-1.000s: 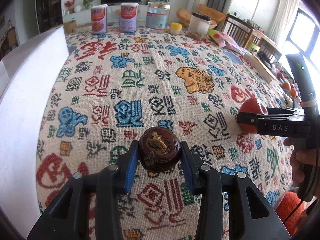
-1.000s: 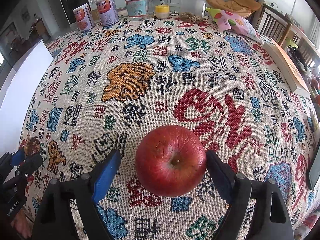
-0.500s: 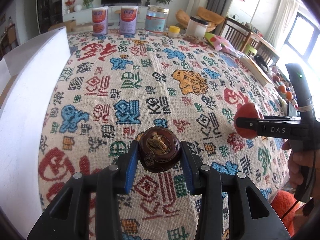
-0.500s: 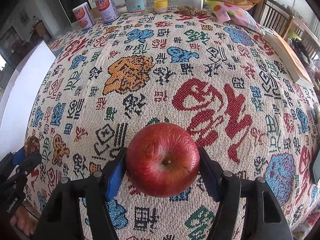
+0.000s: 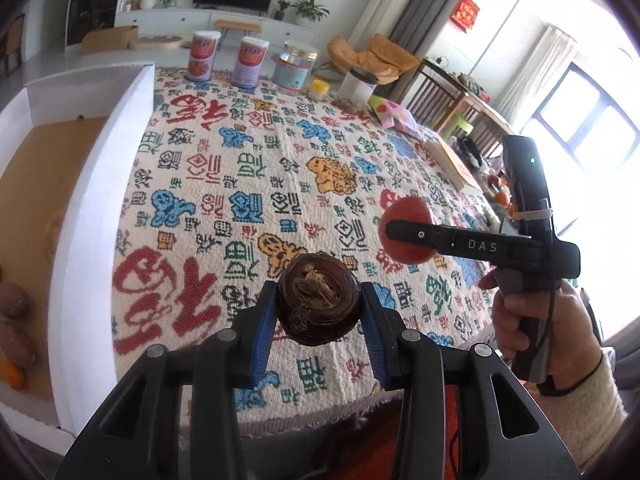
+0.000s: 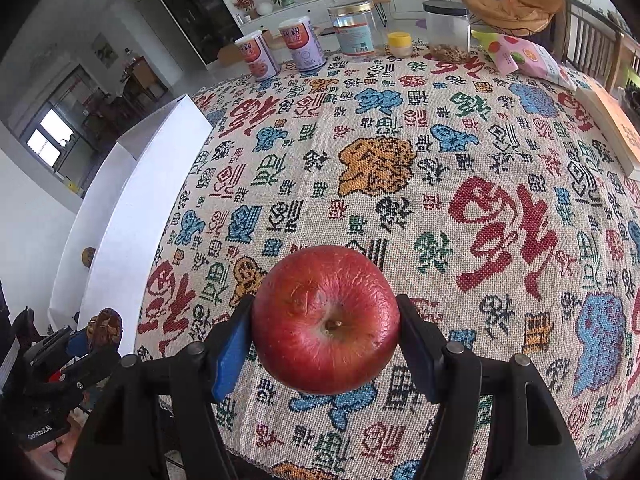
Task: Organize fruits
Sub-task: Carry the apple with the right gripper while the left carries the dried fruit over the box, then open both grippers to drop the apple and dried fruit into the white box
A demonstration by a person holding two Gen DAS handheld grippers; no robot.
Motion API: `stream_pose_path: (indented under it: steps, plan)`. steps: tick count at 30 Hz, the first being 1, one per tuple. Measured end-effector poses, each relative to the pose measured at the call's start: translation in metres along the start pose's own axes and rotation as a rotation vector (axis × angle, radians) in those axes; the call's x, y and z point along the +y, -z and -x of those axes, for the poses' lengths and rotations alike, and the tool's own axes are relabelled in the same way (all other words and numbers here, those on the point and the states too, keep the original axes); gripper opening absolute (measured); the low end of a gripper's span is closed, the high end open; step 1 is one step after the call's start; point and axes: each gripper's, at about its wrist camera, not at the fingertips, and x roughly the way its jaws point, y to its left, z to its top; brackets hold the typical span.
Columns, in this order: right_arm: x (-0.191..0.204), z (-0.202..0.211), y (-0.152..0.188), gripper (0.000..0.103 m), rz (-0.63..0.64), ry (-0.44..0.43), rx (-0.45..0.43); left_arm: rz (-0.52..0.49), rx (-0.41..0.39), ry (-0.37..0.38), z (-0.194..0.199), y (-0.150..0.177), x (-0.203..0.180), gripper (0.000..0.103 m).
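Observation:
My left gripper (image 5: 319,312) is shut on a dark brown round fruit (image 5: 318,298), held above the near edge of the patterned tablecloth (image 5: 248,168). My right gripper (image 6: 325,344) is shut on a red apple (image 6: 325,320), also lifted over the table's near edge. In the left wrist view the apple (image 5: 406,241) and the right gripper show at the right. In the right wrist view the brown fruit (image 6: 105,328) and the left gripper show at the lower left. A white box (image 5: 100,184) with a brown floor stands at the table's left, holding sweet potatoes (image 5: 12,320) and an orange fruit (image 5: 12,374).
At the table's far edge stand two cans (image 5: 204,56), a clear jar (image 5: 294,66), a small yellow-lidded pot (image 5: 319,89) and a black-lidded jar (image 5: 358,86). A pink snack bag (image 6: 524,58) and a book (image 6: 612,124) lie at the right side.
Both grippers have risen and pulled back toward the table's near edge with their fruits. The right gripper closed on the apple. The white box's inside has come into view.

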Motion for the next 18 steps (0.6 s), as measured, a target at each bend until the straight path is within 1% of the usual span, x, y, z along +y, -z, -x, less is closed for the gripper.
stream_pose_path:
  steps: [2, 4, 7, 8, 10, 12, 15, 16, 18]
  plan:
    - [0.023, 0.005, -0.002, 0.067, 0.040, -0.033, -0.011, 0.033, -0.041, 0.010, 0.037, -0.005, 0.015, 0.041]
    - [0.053, 0.012, -0.007, 0.067, 0.088, -0.073, -0.028, 0.075, -0.113, -0.026, 0.077, -0.013, 0.038, 0.041]
    - [0.105, 0.017, -0.020, 0.067, 0.169, -0.147, -0.048, 0.180, -0.211, -0.132, 0.123, -0.025, 0.089, 0.041]
    - [0.125, 0.016, -0.026, 0.067, 0.196, -0.173, -0.052, 0.206, -0.232, -0.174, 0.130, -0.030, 0.106, 0.041]
    - [0.169, 0.013, -0.037, 0.067, 0.259, -0.225, -0.060, 0.259, -0.240, -0.270, 0.132, -0.041, 0.146, 0.041]
    - [0.214, 0.005, -0.049, 0.068, 0.328, -0.270, -0.069, 0.320, -0.202, -0.331, 0.118, -0.051, 0.186, 0.041]
    - [0.278, -0.017, -0.058, 0.068, 0.440, -0.319, -0.051, 0.376, -0.105, -0.401, 0.079, -0.062, 0.238, 0.041]
    - [0.297, -0.027, -0.057, 0.068, 0.481, -0.335, -0.022, 0.378, -0.062, -0.426, 0.064, -0.066, 0.252, 0.041]
    - [0.331, -0.052, -0.047, 0.068, 0.558, -0.357, 0.063, 0.388, 0.009, -0.453, 0.040, -0.067, 0.275, 0.041]
